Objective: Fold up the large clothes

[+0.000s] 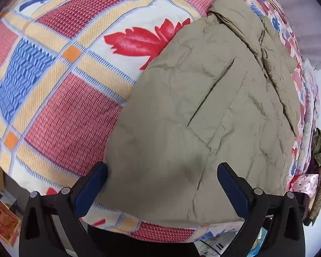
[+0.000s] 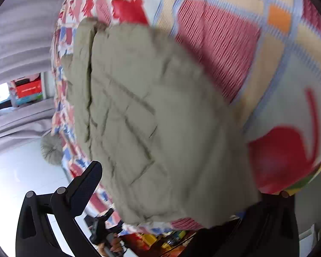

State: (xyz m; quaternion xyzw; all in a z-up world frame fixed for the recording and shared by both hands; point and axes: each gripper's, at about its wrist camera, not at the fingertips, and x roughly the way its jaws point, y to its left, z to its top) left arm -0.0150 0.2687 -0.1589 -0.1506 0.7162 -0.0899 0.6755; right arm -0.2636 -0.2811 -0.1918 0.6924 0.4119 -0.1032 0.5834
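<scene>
A khaki padded jacket point(image 1: 203, 115) lies flat on the patterned bedspread point(image 1: 60, 68), its collar end far from me and a slanted pocket slit near its middle. My left gripper point(image 1: 162, 176) hovers open over the jacket's near hem, and its blue fingers point(image 1: 96, 182) straddle that edge with nothing between them. In the blurred right wrist view the jacket point(image 2: 152, 115) fills the middle. My right gripper point(image 2: 167, 184) stands open, with one of its fingers point(image 2: 89, 180) beside the cloth and the other hidden under the near corner.
The bed's near edge runs just below the jacket hem. A grey curtain point(image 2: 21, 34), a red box point(image 2: 28, 88) and a round grey cushion point(image 2: 52, 150) on the pale floor lie off to the bed's side. A hand point(image 2: 115, 244) holds the other gripper handle. Clothes point(image 1: 318, 147) hang nearby.
</scene>
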